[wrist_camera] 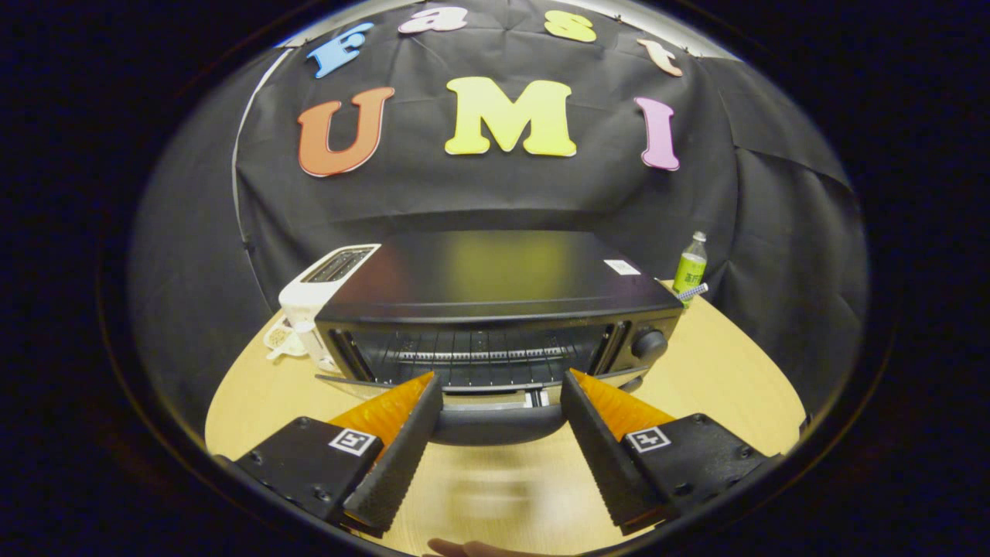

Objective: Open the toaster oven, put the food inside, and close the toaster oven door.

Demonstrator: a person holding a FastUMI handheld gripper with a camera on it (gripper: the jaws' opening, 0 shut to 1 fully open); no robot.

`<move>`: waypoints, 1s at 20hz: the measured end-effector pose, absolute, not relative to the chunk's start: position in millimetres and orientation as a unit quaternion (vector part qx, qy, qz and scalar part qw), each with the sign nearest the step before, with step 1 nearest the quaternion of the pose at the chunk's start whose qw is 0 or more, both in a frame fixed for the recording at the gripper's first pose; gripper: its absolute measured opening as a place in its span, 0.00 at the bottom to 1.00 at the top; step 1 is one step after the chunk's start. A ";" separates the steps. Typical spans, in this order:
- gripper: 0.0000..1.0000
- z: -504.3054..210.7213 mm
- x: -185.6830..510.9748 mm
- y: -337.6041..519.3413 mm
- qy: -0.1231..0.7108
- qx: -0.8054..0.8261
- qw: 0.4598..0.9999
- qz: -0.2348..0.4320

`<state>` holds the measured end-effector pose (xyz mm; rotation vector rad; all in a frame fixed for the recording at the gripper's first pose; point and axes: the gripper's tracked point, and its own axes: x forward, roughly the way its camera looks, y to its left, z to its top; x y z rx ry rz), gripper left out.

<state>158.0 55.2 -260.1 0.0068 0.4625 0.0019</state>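
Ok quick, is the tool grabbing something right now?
Tool: open, holding nothing; its fingers sit spread just in front of the toaster oven, either side of the door handle, not touching it.

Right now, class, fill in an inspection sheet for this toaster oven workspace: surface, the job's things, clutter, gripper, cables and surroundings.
Surface: round wooden table, bare wood between the fingers.
Job's things: black toaster oven, its door dropped open toward the gripper, wire rack visible inside; food not seen.
Clutter: white slot toaster beside the oven on one side; green bottle behind its other corner.
Gripper: gripper open, fingers apart, holding nothing, their tips either side of the open door's handle.
Cables: nothing seen.
Surroundings: black cloth booth wall behind the table; part of a hand below the fingers.
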 end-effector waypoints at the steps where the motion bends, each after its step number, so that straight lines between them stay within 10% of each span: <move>1: 1.00 -266.0 151.5 54.8 0.232 0.007 0.973 0.004; 20: 1.00 -364.3 114.9 65.7 0.318 0.089 0.943 0.044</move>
